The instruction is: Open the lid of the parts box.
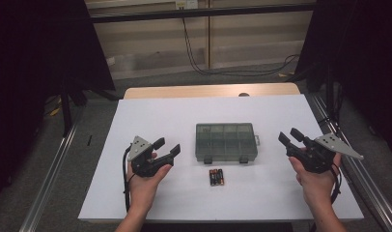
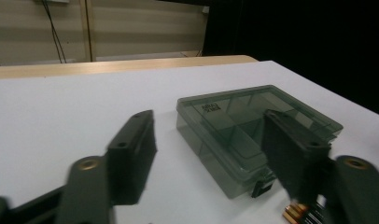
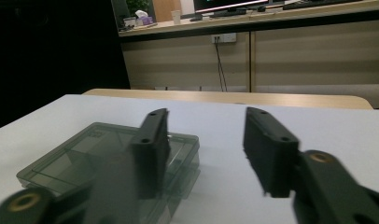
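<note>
A closed smoky-grey plastic compartment box (image 1: 226,141) lies near the middle of the white table (image 1: 160,116). Just in front of it sit a few small batteries (image 1: 216,177) side by side. My left gripper (image 1: 168,146) hovers left of the box, open, with nothing between its jaws. In the left gripper view the box (image 2: 253,126) lies beyond the open gripper (image 2: 208,126), and the batteries (image 2: 297,213) peek out at the bottom right. My right gripper (image 1: 288,134) hangs right of the box, open and empty. In the right gripper view the box (image 3: 85,158) sits behind the left jaw of the gripper (image 3: 208,116).
The table's far edge shows a bare wooden strip (image 1: 211,90). Metal rails (image 1: 49,174) run along the floor on both sides. Cables (image 1: 242,70) lie on the floor beyond the table. Dark curtains (image 1: 35,58) hang at left and right.
</note>
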`<action>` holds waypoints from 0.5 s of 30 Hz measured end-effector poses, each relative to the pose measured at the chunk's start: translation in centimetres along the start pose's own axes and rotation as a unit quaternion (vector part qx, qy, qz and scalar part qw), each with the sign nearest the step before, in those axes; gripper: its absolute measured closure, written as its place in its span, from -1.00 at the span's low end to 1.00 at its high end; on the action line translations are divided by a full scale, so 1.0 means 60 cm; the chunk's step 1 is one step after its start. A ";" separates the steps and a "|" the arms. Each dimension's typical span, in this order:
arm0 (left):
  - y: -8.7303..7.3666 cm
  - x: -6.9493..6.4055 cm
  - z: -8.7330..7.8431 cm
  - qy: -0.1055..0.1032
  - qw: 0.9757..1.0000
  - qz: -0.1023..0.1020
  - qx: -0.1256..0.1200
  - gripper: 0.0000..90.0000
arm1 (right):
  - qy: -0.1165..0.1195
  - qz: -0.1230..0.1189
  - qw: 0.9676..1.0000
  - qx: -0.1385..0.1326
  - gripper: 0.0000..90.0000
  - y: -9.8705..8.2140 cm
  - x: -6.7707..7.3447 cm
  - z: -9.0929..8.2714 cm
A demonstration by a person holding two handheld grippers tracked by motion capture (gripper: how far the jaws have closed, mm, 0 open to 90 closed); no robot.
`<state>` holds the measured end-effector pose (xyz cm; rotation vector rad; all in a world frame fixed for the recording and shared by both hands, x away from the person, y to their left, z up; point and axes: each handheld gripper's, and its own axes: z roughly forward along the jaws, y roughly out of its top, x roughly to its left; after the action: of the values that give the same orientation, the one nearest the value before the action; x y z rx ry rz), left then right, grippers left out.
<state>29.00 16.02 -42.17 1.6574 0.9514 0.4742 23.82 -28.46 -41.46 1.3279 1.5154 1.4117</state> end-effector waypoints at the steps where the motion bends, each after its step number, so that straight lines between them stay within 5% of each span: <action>1: 0.002 -0.004 0.005 0.004 1.000 0.003 0.002 -0.03 | -0.003 -0.007 1.000 0.002 0.35 0.003 0.003 0.005; 5: 0.010 -0.015 0.026 0.006 1.000 0.005 0.019 0.43 | 0.002 -0.013 1.000 0.007 0.69 0.012 0.010 0.019; 8: 0.008 -0.018 0.043 0.004 0.999 0.003 0.031 0.68 | 0.028 -0.018 0.999 0.014 0.98 0.018 0.017 0.032; 12: -0.003 -0.019 0.059 -0.003 0.999 0.009 0.041 0.99 | 0.058 -0.030 0.998 0.025 1.00 0.013 0.025 0.043; 15: -0.008 -0.015 0.066 -0.028 0.998 0.001 0.059 1.00 | 0.074 -0.034 0.996 0.046 1.00 -0.003 0.029 0.053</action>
<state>31.19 12.92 -43.72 1.7692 0.9518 0.3783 26.29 -25.90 -41.97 1.2371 1.7247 1.4385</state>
